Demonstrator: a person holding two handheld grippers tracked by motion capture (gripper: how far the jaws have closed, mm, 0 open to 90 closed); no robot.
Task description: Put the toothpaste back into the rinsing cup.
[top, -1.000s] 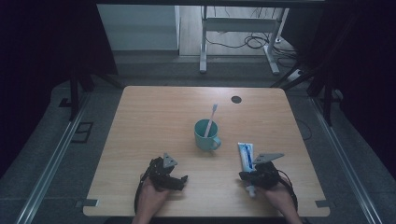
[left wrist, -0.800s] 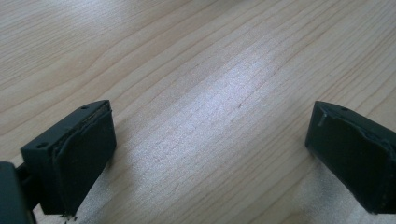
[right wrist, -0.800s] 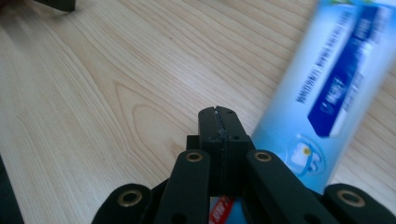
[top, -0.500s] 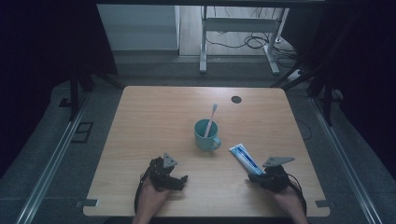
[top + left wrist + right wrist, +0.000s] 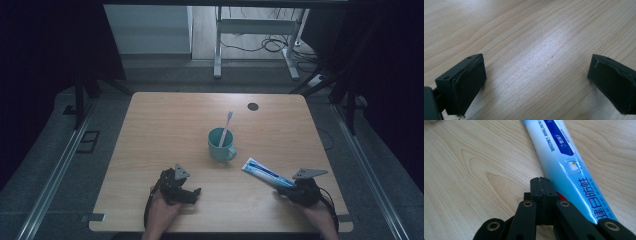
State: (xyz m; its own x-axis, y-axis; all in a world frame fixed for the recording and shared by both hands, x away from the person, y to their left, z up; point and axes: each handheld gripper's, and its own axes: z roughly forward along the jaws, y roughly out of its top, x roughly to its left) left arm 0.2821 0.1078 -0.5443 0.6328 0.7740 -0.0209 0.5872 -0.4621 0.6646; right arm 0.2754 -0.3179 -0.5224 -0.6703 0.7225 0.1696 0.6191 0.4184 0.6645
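A: Where do the two hands sit?

B: Both come in from the near edge of the desk (image 5: 165,120). The left hand (image 5: 162,210) rests low on the wood at the near left, carrying the left gripper (image 5: 192,192), which points off to the right across the desk. The right hand (image 5: 320,215) is at the near right, with the right gripper (image 5: 281,186) aimed up and to the left, toward the middle of the desk.

A: And the left fingers?

B: Spread wide. In the left gripper view the two black fingers (image 5: 464,83) stand far apart with bare wood grain between them; nothing is held or touched.

A: The right ones?

B: Pressed flat together, pad against pad, in the right gripper view. The toothpaste tube (image 5: 564,160) lies just beside them on their right, running alongside the closed fingers (image 5: 541,192). It looks to rest against the linkage, but I cannot tell whether any part of it is pinched; the tips themselves have nothing between them.

A: So where is the tube on the desk?

B: In the high view the toothpaste tube (image 5: 262,171) stretches from the right gripper diagonally toward a teal mug (image 5: 220,145), its far end near the mug's handle but apart from it. The mug stands around the desk's centre with a toothbrush (image 5: 226,127) leaning inside it.
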